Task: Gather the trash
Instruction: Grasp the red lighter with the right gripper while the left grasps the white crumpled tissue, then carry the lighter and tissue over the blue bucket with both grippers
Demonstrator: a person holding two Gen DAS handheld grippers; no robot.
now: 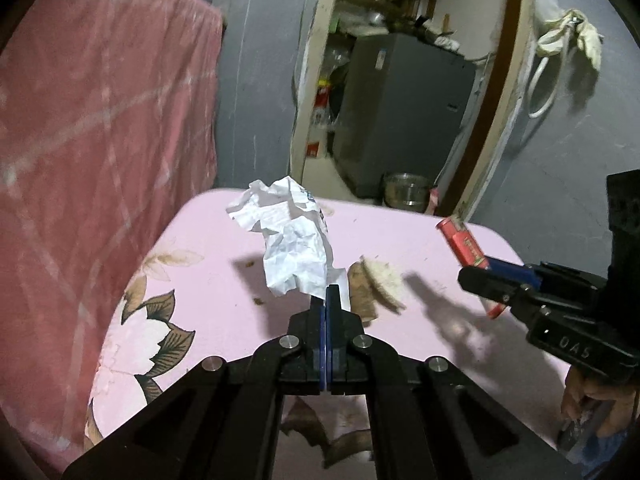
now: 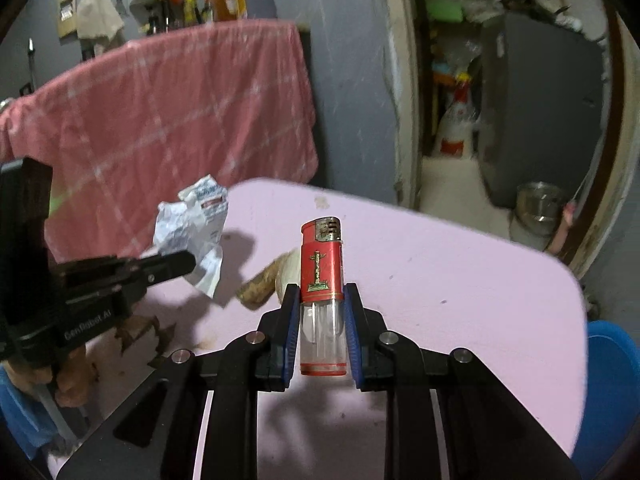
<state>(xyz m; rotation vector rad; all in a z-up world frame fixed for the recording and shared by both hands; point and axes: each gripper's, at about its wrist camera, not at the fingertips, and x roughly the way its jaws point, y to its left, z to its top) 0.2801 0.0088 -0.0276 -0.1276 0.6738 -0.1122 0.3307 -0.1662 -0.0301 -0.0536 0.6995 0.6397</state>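
My left gripper [image 1: 327, 292] is shut on a crumpled white paper [image 1: 288, 236], which hangs lifted above the pink table [image 1: 208, 280]. From the right wrist view the same paper [image 2: 192, 224] sticks out past the left gripper [image 2: 188, 262] at the left. My right gripper [image 2: 322, 292] is shut on a red lighter [image 2: 322, 264] with a clear lower half, held upright between the blue pads. In the left wrist view the lighter [image 1: 464, 246] shows at the right in the right gripper [image 1: 486, 276]. A piece of peel or husk [image 1: 372, 284] lies on the table between the two grippers.
A pink checked cloth [image 1: 100, 120] hangs over furniture left of the table. An open doorway [image 1: 400, 100] lies beyond, with a grey cabinet and a steel bowl [image 1: 406, 190] on the floor. Brown scraps [image 2: 136, 332] lie near the table's front. Something blue [image 2: 608, 380] stands at the right.
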